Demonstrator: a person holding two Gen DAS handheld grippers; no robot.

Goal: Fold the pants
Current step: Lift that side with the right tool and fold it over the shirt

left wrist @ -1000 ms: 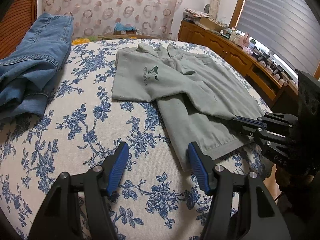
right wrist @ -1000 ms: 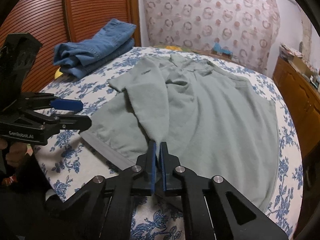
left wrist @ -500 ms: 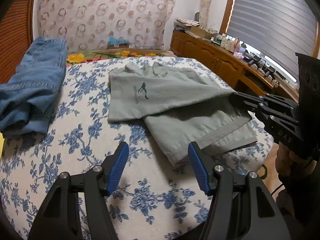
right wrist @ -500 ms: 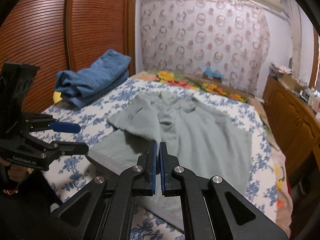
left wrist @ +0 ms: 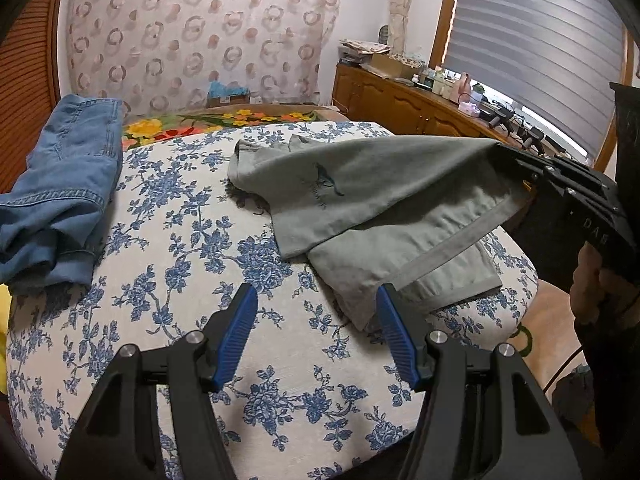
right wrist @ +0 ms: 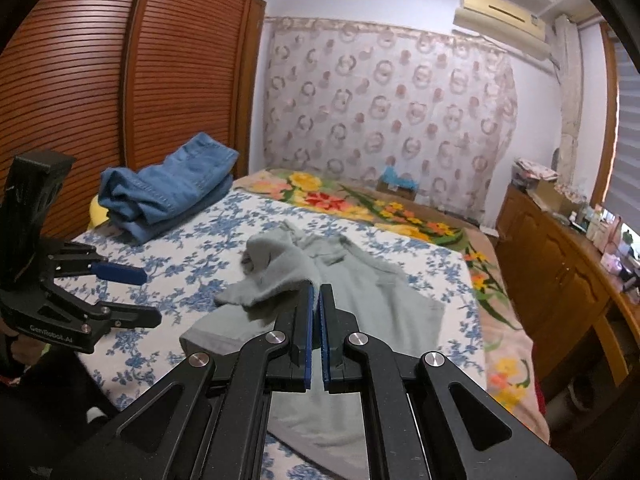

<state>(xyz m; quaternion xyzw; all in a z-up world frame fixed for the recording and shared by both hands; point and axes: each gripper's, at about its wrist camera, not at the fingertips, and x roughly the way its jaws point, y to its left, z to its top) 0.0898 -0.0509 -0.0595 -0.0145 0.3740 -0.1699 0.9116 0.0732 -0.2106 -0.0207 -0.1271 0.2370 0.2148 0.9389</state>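
A grey-green garment (left wrist: 360,192) with a small dark animal print lies on the blue-flowered bed sheet (left wrist: 180,240). My right gripper (right wrist: 316,292) is shut on one edge of the garment (right wrist: 280,268) and holds it up off the bed, so the cloth slopes down to the sheet. In the left wrist view the right gripper (left wrist: 500,150) shows at the right with the cloth hanging from it. My left gripper (left wrist: 316,296) stands open above the sheet, just short of the garment's near hem corner, with nothing between its fingers. The right wrist view shows the left gripper (right wrist: 140,294) at the left.
Folded blue jeans (left wrist: 60,184) lie on the bed's far left side. A flowered blanket (right wrist: 360,204) covers the head end. A wooden dresser (left wrist: 400,100) with clutter runs along the right wall; slatted wardrobe doors (right wrist: 120,80) stand on the left.
My right gripper has risen with the garment's edge, lifting that side off the bed. The left gripper rose a little and stayed open.
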